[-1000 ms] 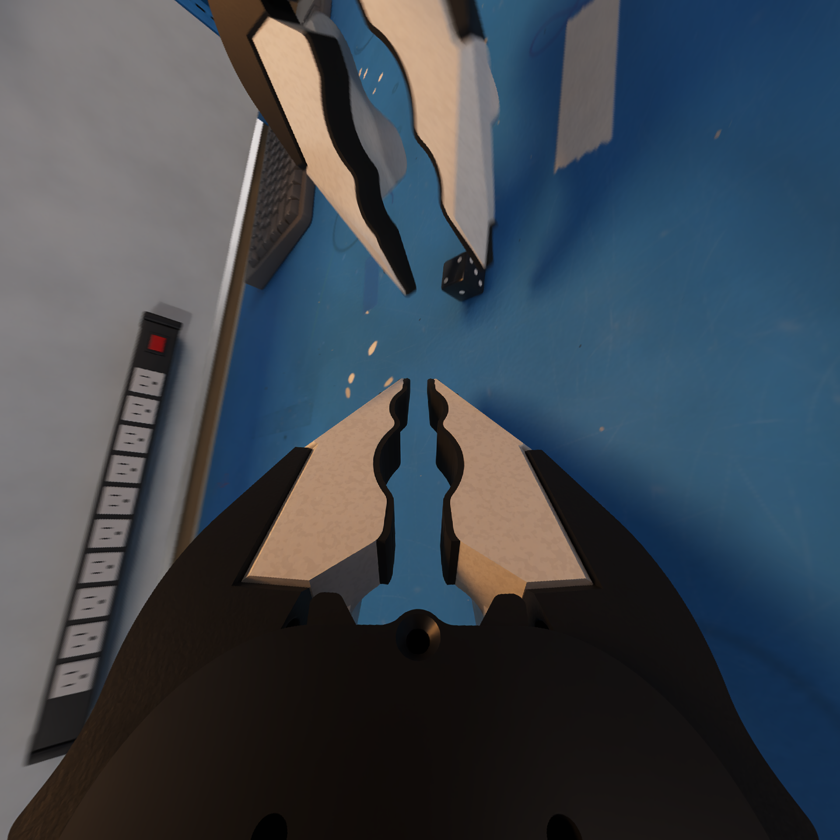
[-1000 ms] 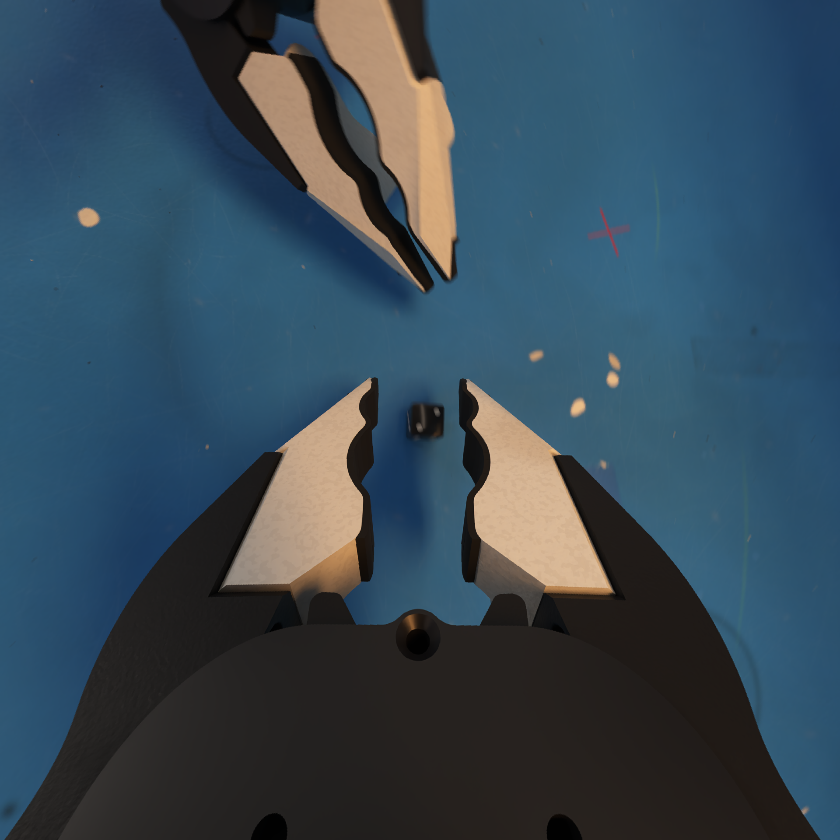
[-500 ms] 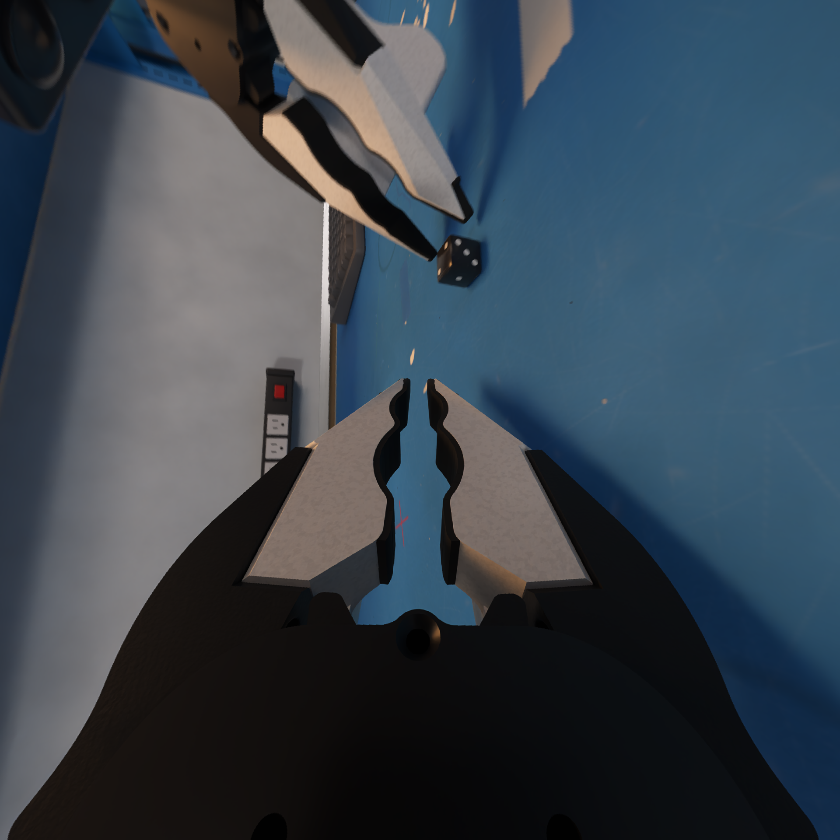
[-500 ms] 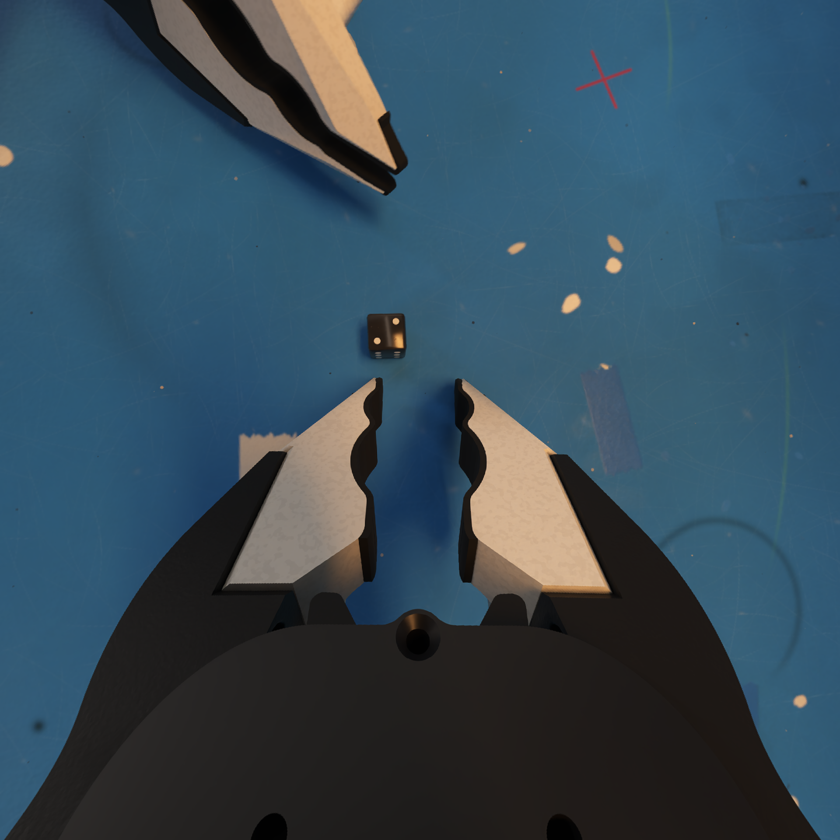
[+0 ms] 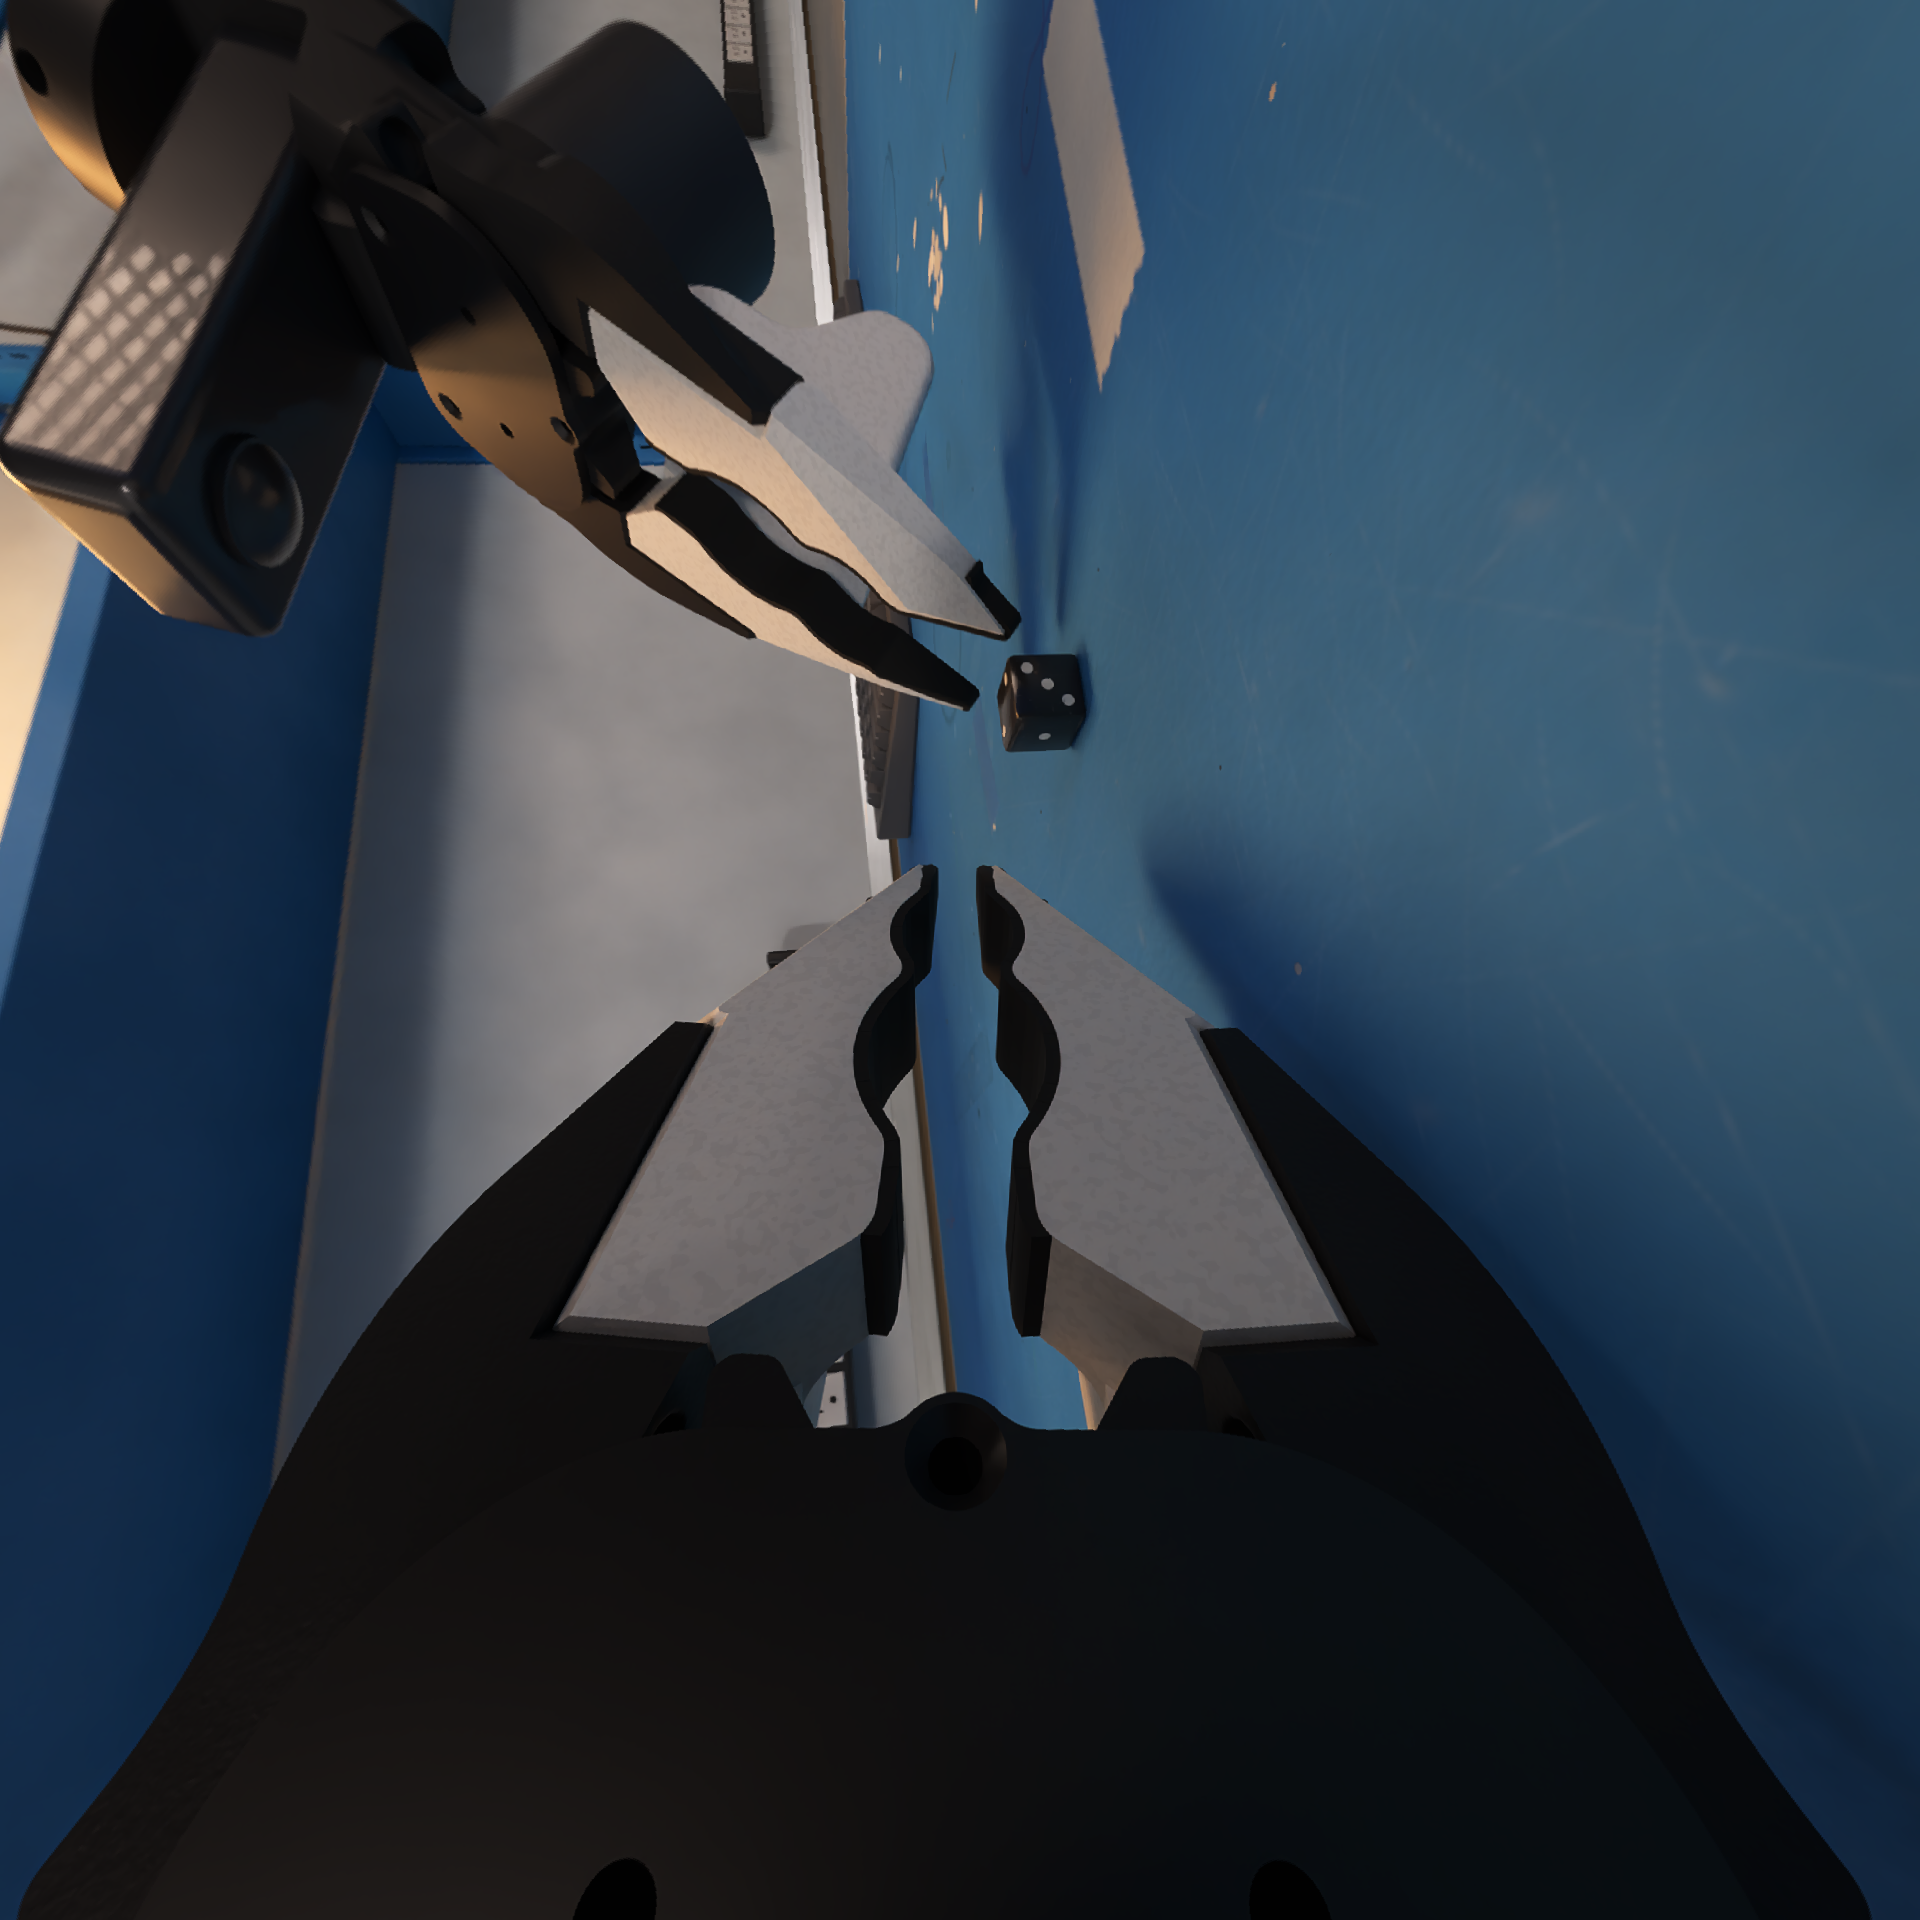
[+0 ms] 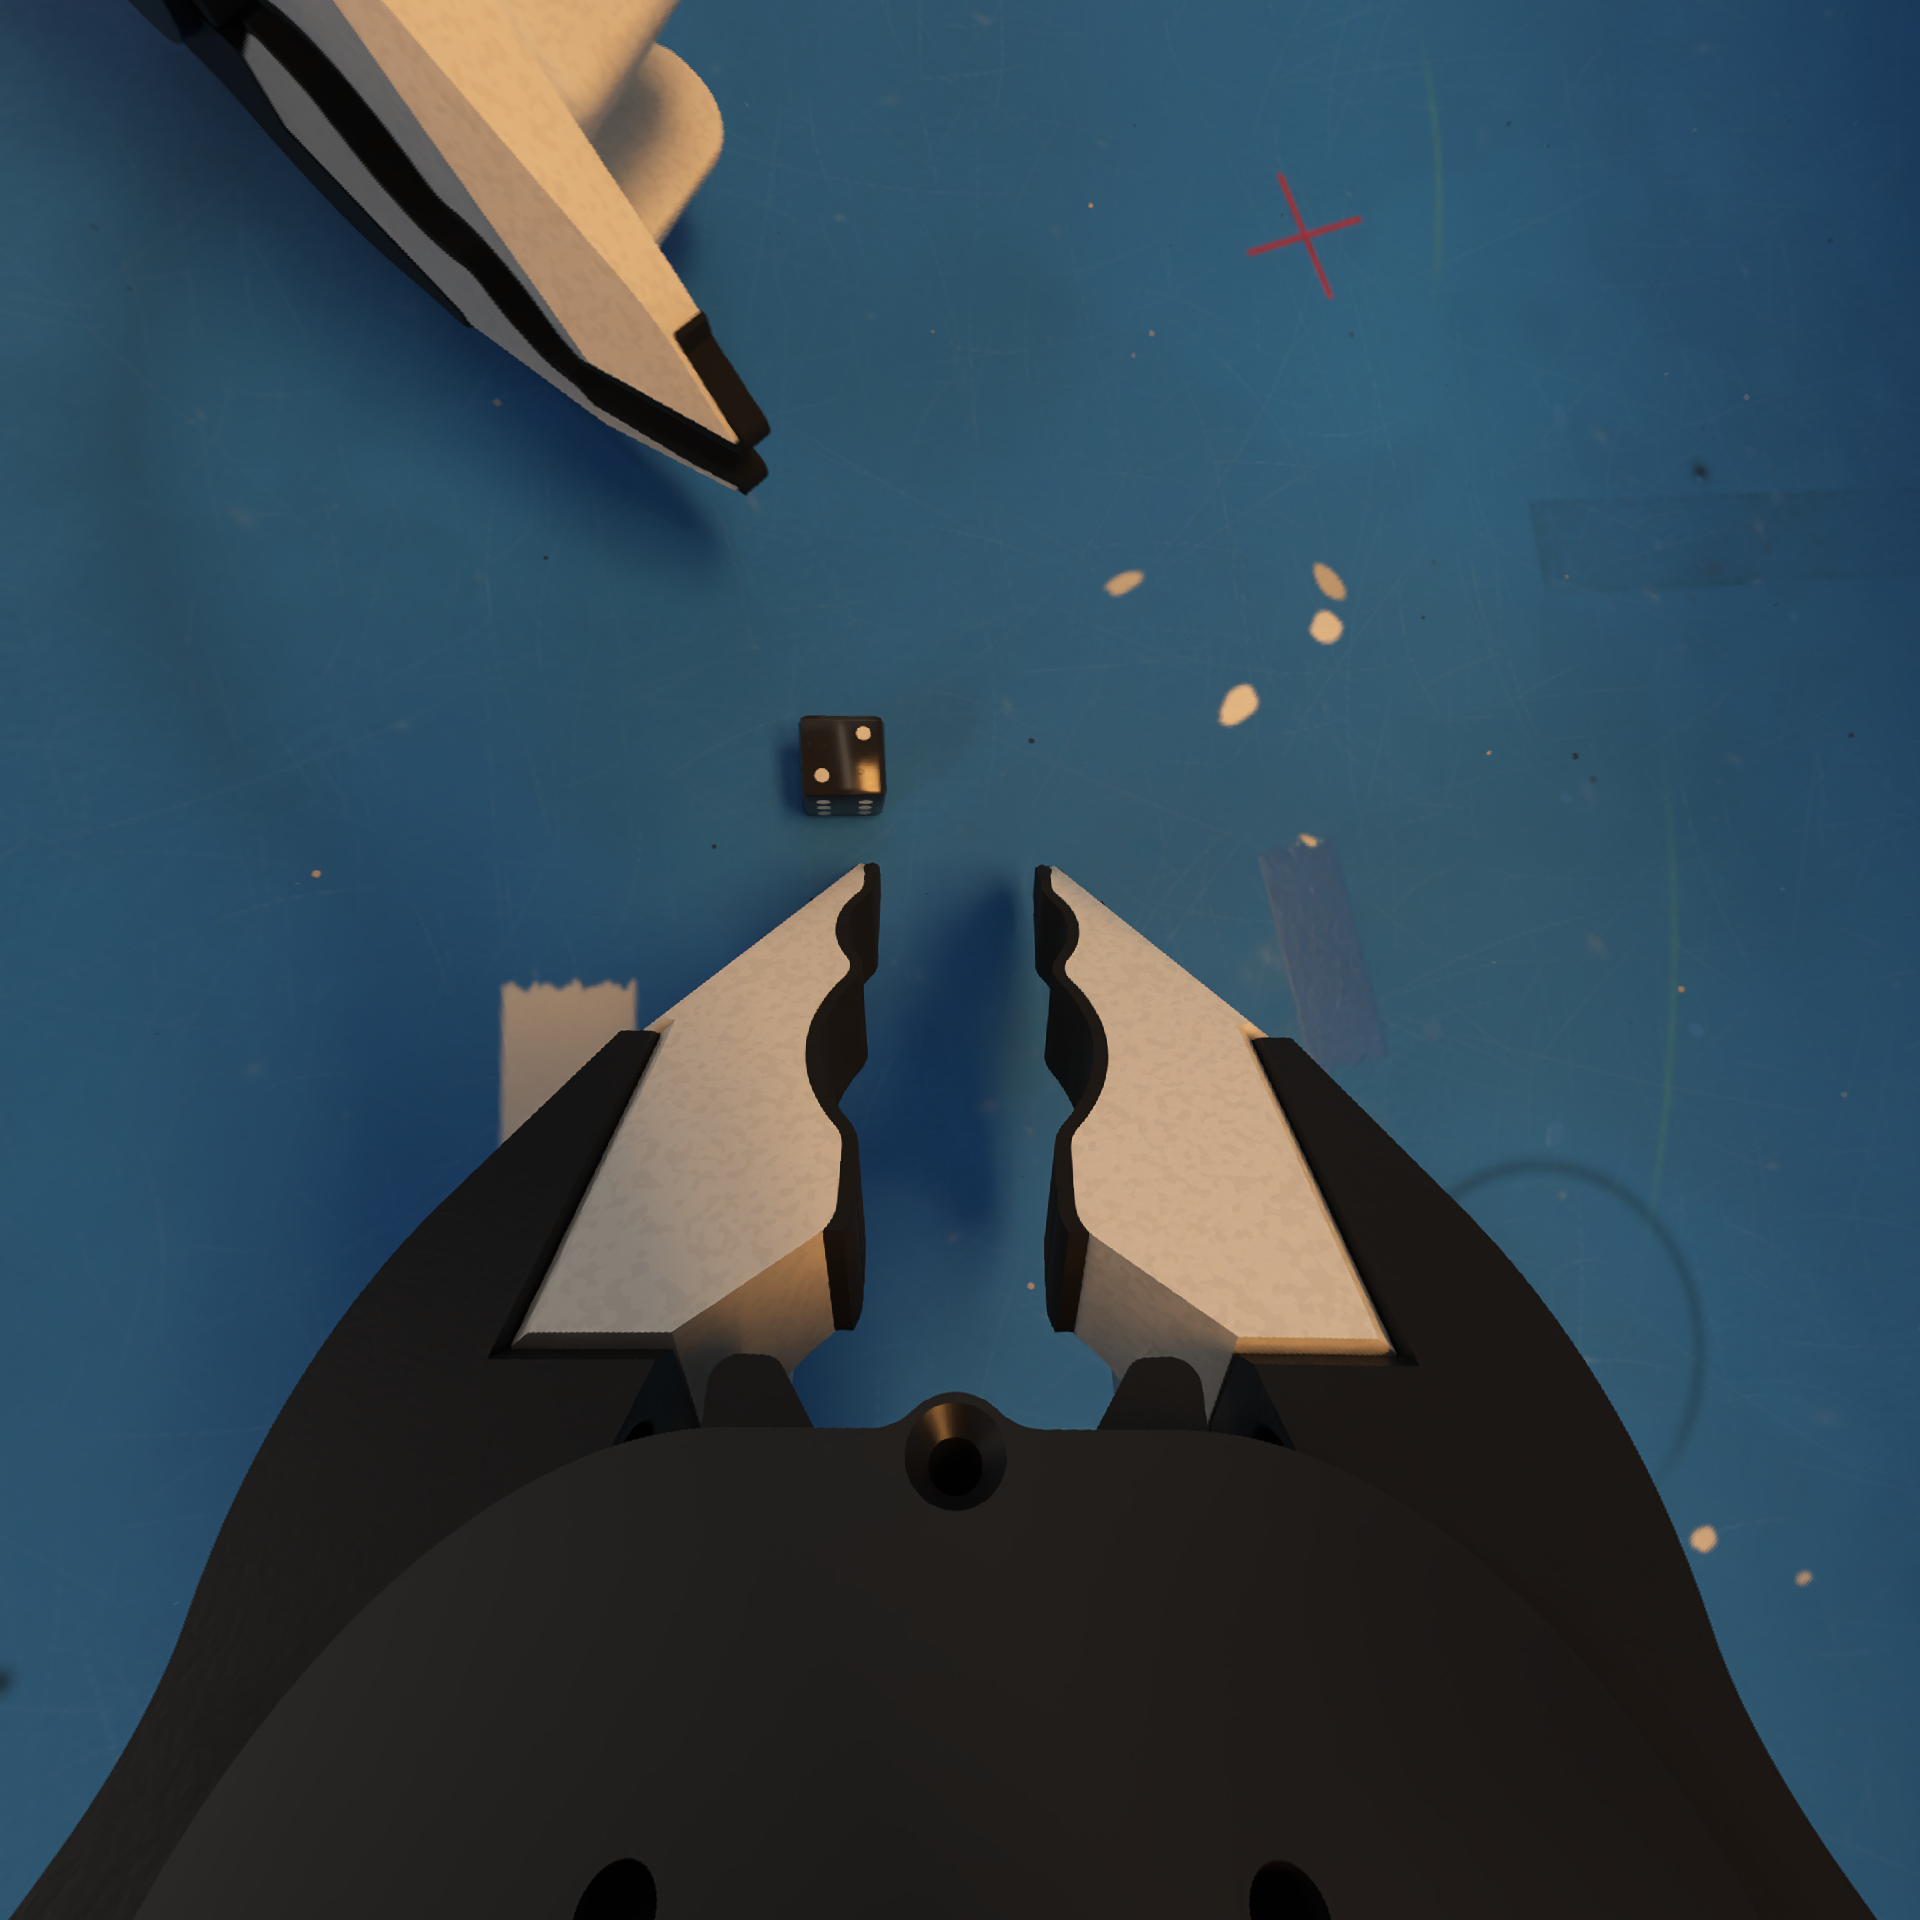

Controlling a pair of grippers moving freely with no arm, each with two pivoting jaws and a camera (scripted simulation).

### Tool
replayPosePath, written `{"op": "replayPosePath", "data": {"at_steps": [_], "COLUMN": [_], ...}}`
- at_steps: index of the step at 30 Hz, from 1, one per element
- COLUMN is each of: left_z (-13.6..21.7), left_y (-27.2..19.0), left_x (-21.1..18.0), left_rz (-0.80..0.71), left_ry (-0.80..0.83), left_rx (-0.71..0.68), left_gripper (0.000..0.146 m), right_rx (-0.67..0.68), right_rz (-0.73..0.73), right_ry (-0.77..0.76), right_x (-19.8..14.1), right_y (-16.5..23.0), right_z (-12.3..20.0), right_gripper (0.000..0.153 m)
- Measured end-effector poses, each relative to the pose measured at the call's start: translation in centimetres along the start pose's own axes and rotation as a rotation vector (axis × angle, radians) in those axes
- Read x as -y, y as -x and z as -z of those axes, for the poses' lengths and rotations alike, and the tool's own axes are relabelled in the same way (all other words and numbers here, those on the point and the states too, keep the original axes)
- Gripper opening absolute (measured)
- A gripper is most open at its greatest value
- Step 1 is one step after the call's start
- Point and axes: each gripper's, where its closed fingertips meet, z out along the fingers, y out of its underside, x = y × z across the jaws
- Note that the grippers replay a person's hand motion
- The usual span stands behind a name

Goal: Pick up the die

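The black die [image 6: 842,766] with white pips lies on the blue table [image 6: 1558,831], untouched. My right gripper [image 6: 956,878] is open and empty, and the die sits just ahead of its tips, a little to the left. In the left wrist view the die [image 5: 1039,701] lies close to the right gripper's tips [image 5: 992,660]. My left gripper [image 5: 953,878] is shut and empty, short of the die. It also shows in the right wrist view [image 6: 753,452], up and left of the die.
A dark keyboard [image 5: 883,748] lies at the table's edge, with a power strip [image 5: 743,62] on the grey floor beyond. Pale tape strips [image 5: 1091,208] [image 6: 566,1039], blue tape [image 6: 1320,945], a red cross mark [image 6: 1304,234] and paint flecks mark the table.
The die was between my right gripper's fingers; now the gripper has drawn back and the die lies ahead of its tips. The right jaws narrowed slightly. My left gripper has swung away from the die.
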Motion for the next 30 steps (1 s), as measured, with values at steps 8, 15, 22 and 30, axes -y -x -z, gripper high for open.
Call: {"op": "replayPosePath", "data": {"at_steps": [8, 15, 22, 30], "left_z": [-0.1, -0.1, -0.1, -0.1], "left_y": [-0.3, -0.5, -0.5, -0.4], "left_x": [-0.4, -0.5, -0.5, -0.4], "left_rz": [0.049, 0.068, 0.068, 0.055], "left_ry": [0.005, 0.004, 0.004, 0.006], "left_rx": [-0.028, -0.042, -0.04, -0.034], "left_gripper": [0.007, 0.007, 0.007, 0.008], "right_rx": [0.096, 0.102, 0.108, 0.093], "right_rz": [-0.042, -0.065, -0.019, 0.011], "right_ry": [0.047, 0.004, -0.058, -0.053], "right_x": [-0.5, 0.2, 1.6, 1.6], "right_y": [1.5, 1.5, 2.1, 2.0], "right_z": [-0.4, -1.0, -1.9, -1.7], "right_gripper": [0.018, 0.022, 0.028, 0.017]}}
